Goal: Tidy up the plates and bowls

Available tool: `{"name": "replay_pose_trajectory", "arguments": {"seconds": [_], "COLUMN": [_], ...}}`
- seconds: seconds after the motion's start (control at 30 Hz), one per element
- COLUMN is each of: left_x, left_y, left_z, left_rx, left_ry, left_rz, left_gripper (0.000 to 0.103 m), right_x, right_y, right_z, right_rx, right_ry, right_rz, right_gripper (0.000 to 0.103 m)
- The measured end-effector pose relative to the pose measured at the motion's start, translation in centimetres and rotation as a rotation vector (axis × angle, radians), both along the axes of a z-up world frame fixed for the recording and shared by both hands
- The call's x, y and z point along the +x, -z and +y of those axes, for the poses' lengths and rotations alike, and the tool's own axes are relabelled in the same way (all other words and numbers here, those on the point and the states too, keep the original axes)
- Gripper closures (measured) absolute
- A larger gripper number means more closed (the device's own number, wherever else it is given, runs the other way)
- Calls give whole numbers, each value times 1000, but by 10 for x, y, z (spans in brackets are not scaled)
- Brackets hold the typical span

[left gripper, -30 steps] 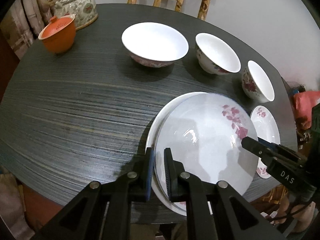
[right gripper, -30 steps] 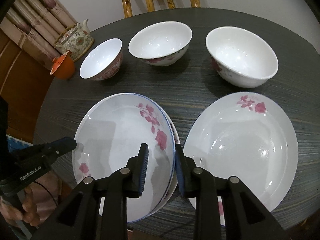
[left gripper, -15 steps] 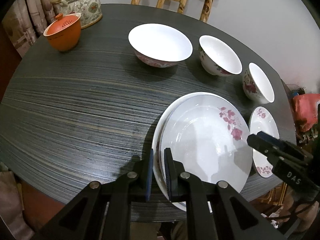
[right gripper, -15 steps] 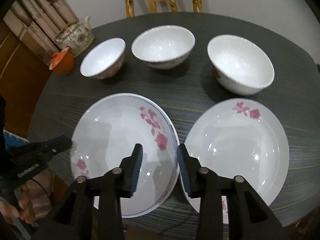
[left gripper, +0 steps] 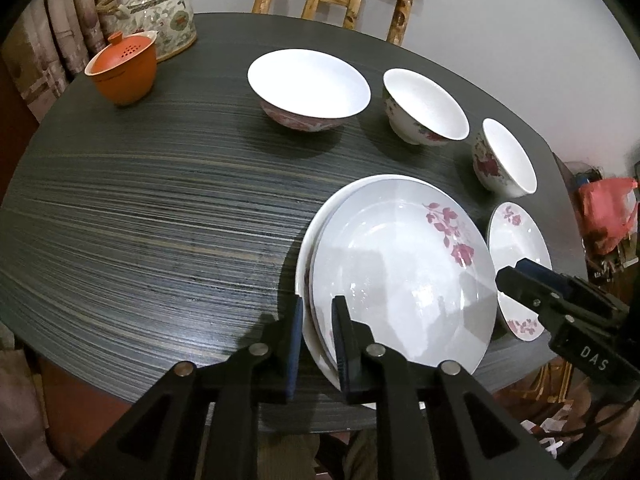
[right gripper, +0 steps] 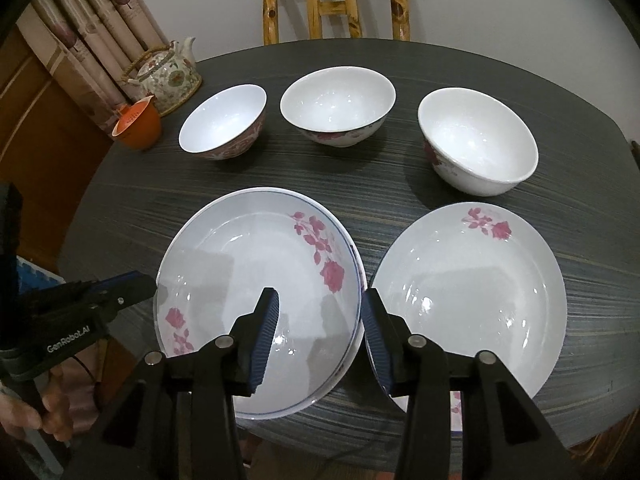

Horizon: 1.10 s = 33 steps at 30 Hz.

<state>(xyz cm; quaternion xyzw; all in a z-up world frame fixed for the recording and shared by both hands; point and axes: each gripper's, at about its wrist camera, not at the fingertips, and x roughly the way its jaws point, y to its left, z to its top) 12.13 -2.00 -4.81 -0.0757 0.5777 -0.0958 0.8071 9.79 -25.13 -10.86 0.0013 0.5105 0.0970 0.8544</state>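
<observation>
Two grippers meet at the stacked plates (right gripper: pixel 256 280) near the front edge of the dark surface (left gripper: pixel 140 220). The left gripper (left gripper: pixel 316 336) comes in low from the near-left, its fingers a little apart around the stack's rim; whether the pads press the rim seems doubtful from this angle. The right gripper (right gripper: pixel 320 336) hovers over the stack's right side, fingers spread wide and holding nothing, one above the top plate, the other over the gap beside the single plate (right gripper: pixel 468 296). Three bowls (right gripper: pixel 338 108) stand in a row behind the plates. Its body reads "DAS" in the left wrist view; the left gripper's body reads "GenRobot.AI" in the right wrist view.
</observation>
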Motion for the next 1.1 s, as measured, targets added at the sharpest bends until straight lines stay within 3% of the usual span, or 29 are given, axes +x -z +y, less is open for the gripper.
{"name": "replay_pose_trajectory", "arguments": {"seconds": [0.5, 1.1], "left_x": [0, 26], "left_y": [-19, -40], "left_z": [-27, -111], "left_rx": [7, -11], "left_ry": [69, 225], "left_rz": [-46, -78], "left_gripper": [81, 81], "right_x": [-20, -30], "right_y": [-12, -4], "right_z": [-39, -127], "right_rx": [26, 54], "right_ry": [62, 226], "right_rz": [-17, -1], "right_gripper": [62, 62]}}
